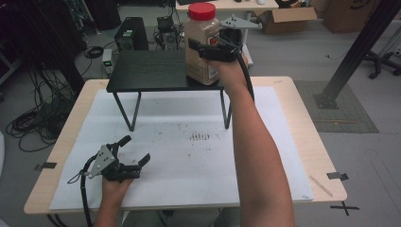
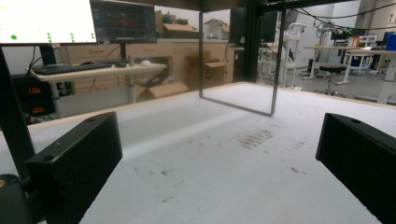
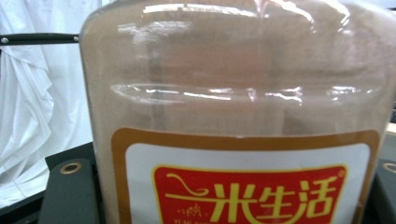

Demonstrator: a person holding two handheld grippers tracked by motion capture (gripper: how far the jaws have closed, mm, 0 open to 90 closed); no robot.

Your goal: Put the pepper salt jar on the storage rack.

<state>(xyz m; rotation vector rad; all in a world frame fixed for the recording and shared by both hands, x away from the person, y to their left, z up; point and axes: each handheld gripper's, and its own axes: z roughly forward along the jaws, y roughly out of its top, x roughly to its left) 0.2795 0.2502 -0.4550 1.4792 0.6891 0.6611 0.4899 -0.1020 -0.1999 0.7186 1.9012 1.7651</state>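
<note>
Right claw [image 1: 204,51] clamped on jar [image 1: 202,45], set at right end of black shelf [image 1: 146,71]. Left claw [image 1: 135,150] apart, idle on surface [image 1: 198,161]. Next, likely: release, back off straight.

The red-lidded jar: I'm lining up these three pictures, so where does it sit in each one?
High view: the jar stands top centre on the black shelf's right end, with the right gripper shut on it.
Left gripper view: I can't find the jar there; that camera looks low across the white sheet to the shelf's legs.
Right gripper view: the jar is close up, between the jaws.
Shared landmark: the black shelf.
</note>
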